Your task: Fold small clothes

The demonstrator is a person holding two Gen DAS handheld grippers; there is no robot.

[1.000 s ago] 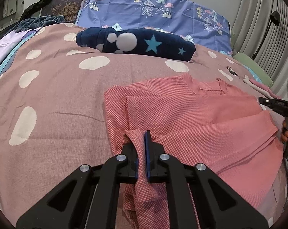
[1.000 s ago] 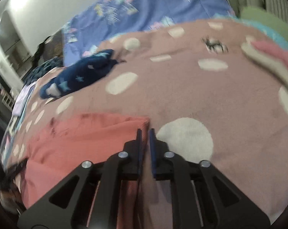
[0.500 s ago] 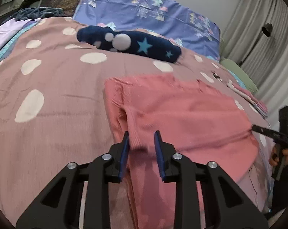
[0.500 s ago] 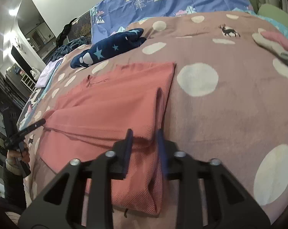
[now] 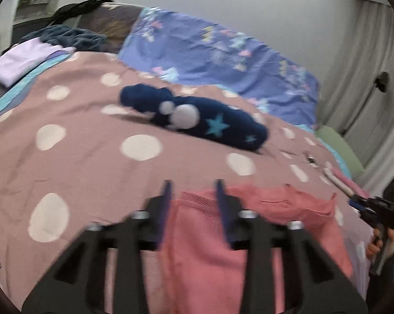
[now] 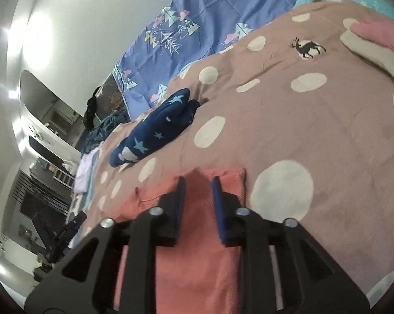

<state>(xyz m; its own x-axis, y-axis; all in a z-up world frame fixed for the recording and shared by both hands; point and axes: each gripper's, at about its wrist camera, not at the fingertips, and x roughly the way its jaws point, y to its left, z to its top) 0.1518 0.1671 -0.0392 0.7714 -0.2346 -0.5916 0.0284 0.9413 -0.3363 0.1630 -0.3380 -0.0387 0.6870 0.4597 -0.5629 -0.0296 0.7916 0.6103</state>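
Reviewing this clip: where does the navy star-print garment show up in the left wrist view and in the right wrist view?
Left wrist: navy star-print garment lies centre frame, beyond the open left gripper.
Right wrist: navy star-print garment sits left of centre, beyond the open right gripper.
Shared landmark: the pink garment under both grippers.

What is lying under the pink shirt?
The pink shirt lies flat on the dotted brown blanket. Whether anything is between them cannot be seen; the cloth covers it. Both grippers are open above it.
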